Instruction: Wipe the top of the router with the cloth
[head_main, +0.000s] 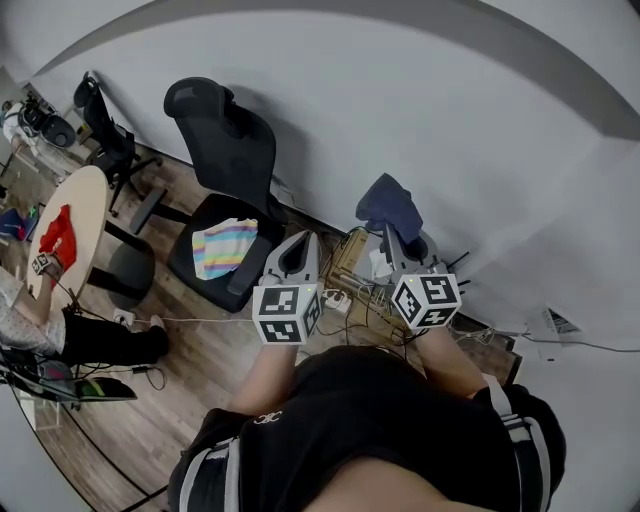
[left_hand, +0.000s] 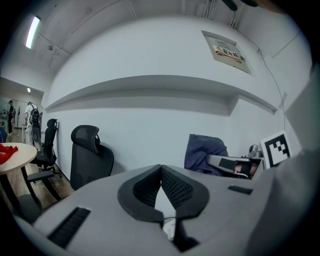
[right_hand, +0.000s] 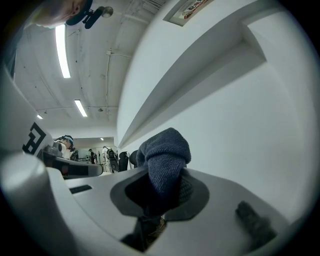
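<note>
My right gripper (head_main: 396, 238) is shut on a dark blue knitted cloth (head_main: 390, 206) and holds it up in front of the white wall. In the right gripper view the cloth (right_hand: 165, 159) bulges up out of the shut gripper (right_hand: 162, 186). My left gripper (head_main: 298, 245) hovers beside it to the left, shut with nothing in it; its gripper (left_hand: 161, 171) tips touch in its own view, where the cloth (left_hand: 204, 152) hangs to the right. A thin black antenna (head_main: 458, 262) shows just right of the right gripper. The router's body is hidden behind the gripper.
A black office chair (head_main: 222, 140) stands left of the grippers with a striped cloth (head_main: 223, 246) on its seat. Cables and a power strip (head_main: 343, 296) lie on the wooden floor below the grippers. A round table (head_main: 82, 205) and another person (head_main: 35, 325) are at far left.
</note>
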